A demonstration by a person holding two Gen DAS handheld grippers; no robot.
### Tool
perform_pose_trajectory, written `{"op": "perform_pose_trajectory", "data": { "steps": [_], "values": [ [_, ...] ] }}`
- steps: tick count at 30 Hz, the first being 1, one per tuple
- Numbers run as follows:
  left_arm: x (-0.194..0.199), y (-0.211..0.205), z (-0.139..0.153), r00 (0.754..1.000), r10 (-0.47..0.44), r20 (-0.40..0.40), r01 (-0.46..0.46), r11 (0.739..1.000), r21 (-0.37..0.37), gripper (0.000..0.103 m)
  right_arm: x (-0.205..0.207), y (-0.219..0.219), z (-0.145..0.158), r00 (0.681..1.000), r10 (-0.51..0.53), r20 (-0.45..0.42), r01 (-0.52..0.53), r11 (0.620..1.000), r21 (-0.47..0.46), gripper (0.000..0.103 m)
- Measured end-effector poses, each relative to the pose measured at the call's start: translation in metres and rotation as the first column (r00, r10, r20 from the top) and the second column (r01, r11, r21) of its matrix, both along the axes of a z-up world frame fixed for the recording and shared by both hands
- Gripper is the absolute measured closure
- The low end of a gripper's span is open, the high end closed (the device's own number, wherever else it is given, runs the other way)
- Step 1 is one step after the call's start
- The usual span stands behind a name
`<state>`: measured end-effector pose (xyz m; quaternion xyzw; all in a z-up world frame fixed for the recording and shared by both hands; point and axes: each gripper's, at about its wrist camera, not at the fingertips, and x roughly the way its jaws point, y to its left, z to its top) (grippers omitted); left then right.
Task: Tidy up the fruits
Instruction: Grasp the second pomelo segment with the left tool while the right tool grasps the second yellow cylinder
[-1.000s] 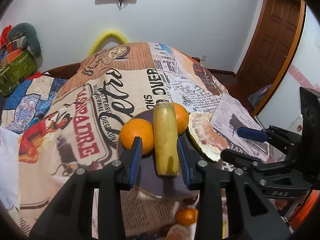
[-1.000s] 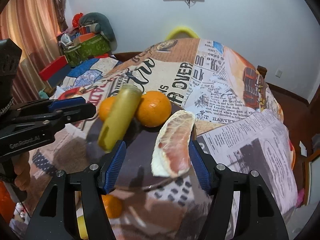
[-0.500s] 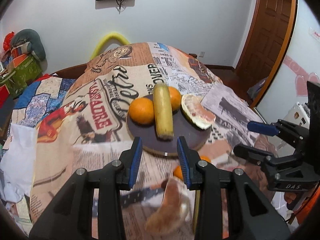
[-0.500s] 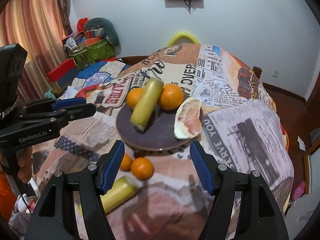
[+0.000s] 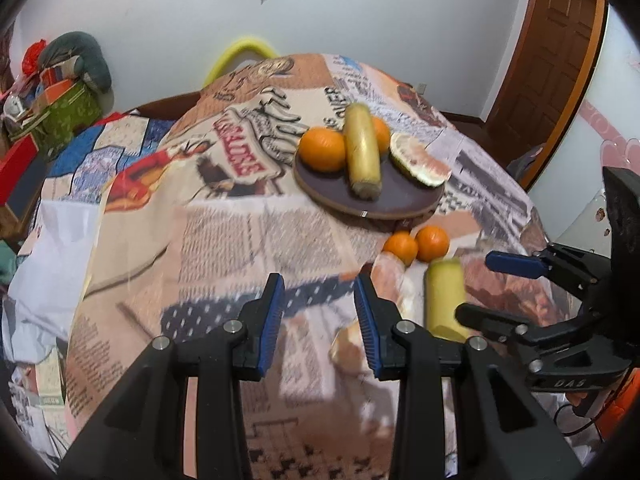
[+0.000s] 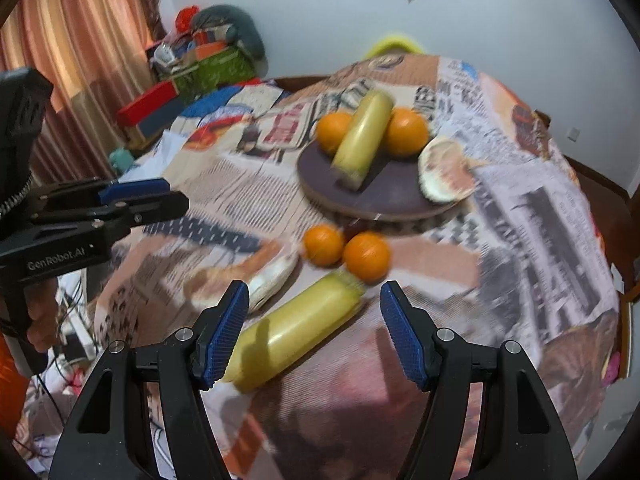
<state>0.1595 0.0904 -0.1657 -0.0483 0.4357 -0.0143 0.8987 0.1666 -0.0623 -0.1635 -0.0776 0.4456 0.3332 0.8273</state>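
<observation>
A dark round plate [image 5: 340, 196] [image 6: 384, 196] on the newspaper-print cloth carries two oranges [image 5: 322, 154] [image 6: 406, 132], a banana [image 5: 362, 160] [image 6: 362, 140] and a pomelo slice [image 5: 418, 162] [image 6: 442, 170]. In front of the plate, two loose oranges [image 5: 432, 242] [image 6: 366, 257], a second banana [image 5: 444, 300] [image 6: 296, 332] and another pomelo slice [image 5: 384, 276] [image 6: 256, 276] lie on the cloth. My left gripper [image 5: 320, 320] [image 6: 132, 200] hovers open and empty left of the loose fruit. My right gripper [image 6: 314, 332] [image 5: 520, 288] is open, above the loose banana without gripping it.
The cloth-covered table [image 5: 224, 240] drops away at its left, right and near edges. A yellow chair back [image 5: 240, 50] stands behind it. Boxes and bags [image 6: 200, 64] are stacked at the far left, and a wooden door [image 5: 556, 52] is at the far right.
Both grippers have drawn back from the plate toward the table's near side. The banana and pomelo slice stay on the plate, and the loose fruit has come into view.
</observation>
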Motion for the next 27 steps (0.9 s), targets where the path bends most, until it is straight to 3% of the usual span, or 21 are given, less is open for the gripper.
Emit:
{"op": "perform_pose_trajectory", "data": {
  "steps": [4, 10, 18, 20, 27],
  "values": [
    [-0.011, 0.008, -0.011, 1.0, 0.016, -0.024, -0.016, 1.0, -0.018, 0.063, -0.01, 0.016, -0.015, 0.999, 0.035, -0.015, -0.035, 0.998, -0.046, 0.037],
    [-0.018, 0.015, -0.024, 0.998, 0.037, -0.059, -0.04, 0.998, -0.044, 0.053, -0.012, 0.029, -0.027, 1.0, 0.021, -0.009, -0.022, 0.996, -0.091, 0.025],
    [-0.012, 0.001, -0.027, 0.997, 0.007, -0.071, -0.011, 0.999, -0.052, 0.043, -0.013, 0.014, -0.032, 0.998, 0.02, -0.066, -0.023, 0.999, -0.045, 0.026],
    [-0.01, -0.006, -0.028, 0.997, -0.011, -0.075, 0.008, 0.999, -0.044, 0.043, -0.017, 0.009, -0.032, 0.998, 0.029, -0.062, -0.032, 0.998, -0.046, 0.028],
    [0.001, -0.025, -0.037, 0.993, -0.058, -0.103, 0.052, 0.997, -0.063, 0.043, -0.022, -0.017, -0.029, 0.998, 0.027, -0.055, -0.031, 0.997, -0.073, 0.053]
  ]
}}
